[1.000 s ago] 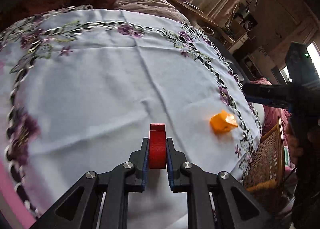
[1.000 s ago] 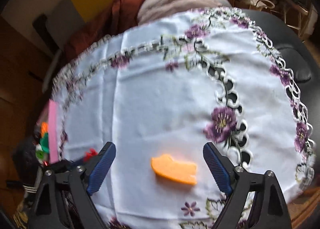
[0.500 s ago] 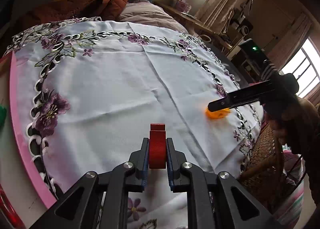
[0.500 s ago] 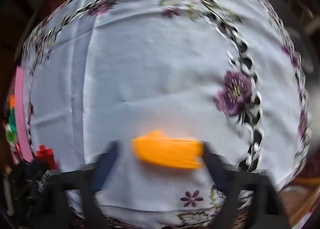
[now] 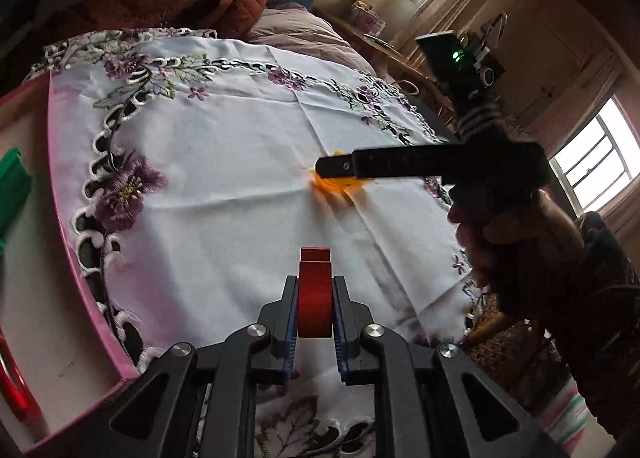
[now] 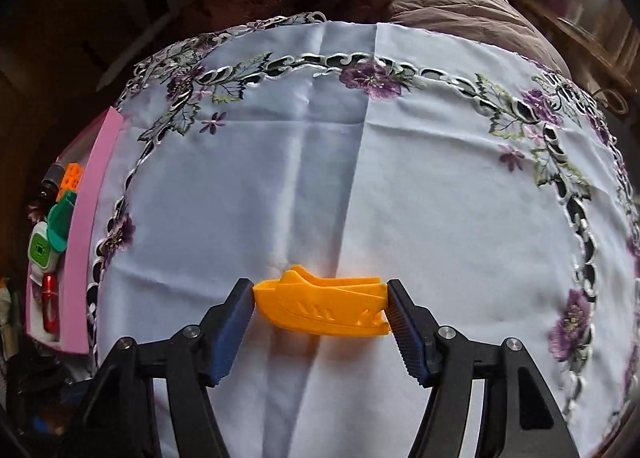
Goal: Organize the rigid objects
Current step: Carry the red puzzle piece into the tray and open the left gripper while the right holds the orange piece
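A small red block (image 5: pixel 315 310) is pinched upright between the pads of my left gripper (image 5: pixel 315 286), which is shut on it above the white embroidered tablecloth (image 5: pixel 224 162). An orange boat-shaped plastic piece (image 6: pixel 324 306) lies lengthwise between the pads of my right gripper (image 6: pixel 322 292); both pads press on its ends. In the left wrist view the right gripper (image 5: pixel 340 168) reaches in from the right, held by a person's hand (image 5: pixel 500 226), and covers most of the orange piece (image 5: pixel 336 190).
A pink-rimmed tray (image 5: pixel 66 226) sits at the cloth's left edge, also seen in the right wrist view as the tray (image 6: pixel 90 226) holding several small toys: green, orange and red pieces. A wicker basket (image 5: pixel 504 346) stands off the right edge. Bedding lies behind the table.
My right gripper dropped down around the orange piece and closed on its two ends. My left gripper drifted left with the red block, bringing the pink tray into its view.
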`<state>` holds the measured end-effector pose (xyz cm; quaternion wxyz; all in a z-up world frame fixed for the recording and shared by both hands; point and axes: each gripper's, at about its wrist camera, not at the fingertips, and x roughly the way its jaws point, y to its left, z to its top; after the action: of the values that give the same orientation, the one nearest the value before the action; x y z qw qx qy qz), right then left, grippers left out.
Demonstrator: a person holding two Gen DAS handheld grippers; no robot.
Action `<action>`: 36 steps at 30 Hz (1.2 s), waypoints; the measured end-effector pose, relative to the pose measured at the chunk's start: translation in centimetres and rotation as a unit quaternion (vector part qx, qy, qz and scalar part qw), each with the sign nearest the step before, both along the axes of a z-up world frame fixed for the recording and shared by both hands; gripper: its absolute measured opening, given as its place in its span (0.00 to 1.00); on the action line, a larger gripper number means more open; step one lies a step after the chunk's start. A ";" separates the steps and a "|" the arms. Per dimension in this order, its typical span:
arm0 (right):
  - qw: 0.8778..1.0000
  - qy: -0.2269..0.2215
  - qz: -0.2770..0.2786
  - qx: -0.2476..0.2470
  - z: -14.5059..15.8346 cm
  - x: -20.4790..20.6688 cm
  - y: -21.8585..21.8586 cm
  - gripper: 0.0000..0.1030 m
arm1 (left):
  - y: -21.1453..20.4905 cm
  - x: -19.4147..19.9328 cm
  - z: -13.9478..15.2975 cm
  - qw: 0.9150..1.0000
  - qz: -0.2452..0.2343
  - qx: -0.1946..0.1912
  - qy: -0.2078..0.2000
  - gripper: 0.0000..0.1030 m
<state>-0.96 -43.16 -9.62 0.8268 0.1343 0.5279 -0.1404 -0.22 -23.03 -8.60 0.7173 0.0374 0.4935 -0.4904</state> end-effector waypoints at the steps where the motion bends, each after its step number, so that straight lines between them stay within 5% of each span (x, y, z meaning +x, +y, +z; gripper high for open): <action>1: 1.000 -0.006 0.000 -0.002 -0.4 0.0 0.1 0.65 | -0.3 0.0 0.0 1.000 -0.006 0.006 -0.005 0.14; 5: 1.000 -0.018 -0.006 0.006 -0.2 -0.1 -0.6 0.65 | -1.3 0.5 -0.6 0.999 -0.002 0.043 -0.026 0.28; 12: 0.999 -0.026 -0.028 0.020 -0.2 0.2 -1.4 0.65 | -0.8 0.8 0.9 0.993 0.032 0.074 -0.091 0.35; 19: 0.999 -0.022 -0.028 0.022 -0.3 0.1 -1.4 0.65 | -1.7 -1.8 0.3 0.985 -0.026 0.106 -0.131 0.50; 34: 0.999 -0.010 -0.029 0.028 -0.6 0.3 -1.4 0.66 | -3.9 -0.8 -1.0 0.979 -0.056 0.137 -0.140 0.50; 35: 0.999 -0.008 -0.030 0.029 -0.7 0.4 -1.4 0.66 | -4.0 -0.7 -1.2 0.979 -0.055 0.138 -0.139 0.48; 36: 0.999 -0.008 -0.030 0.029 -0.7 0.4 -1.4 0.66 | -4.0 -0.5 -1.4 0.980 -0.050 0.138 -0.136 0.35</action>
<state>-0.56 -44.52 -10.34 0.8222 0.1751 0.5209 -0.1483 -0.73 -27.04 -10.04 0.7403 0.2267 0.4519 -0.4431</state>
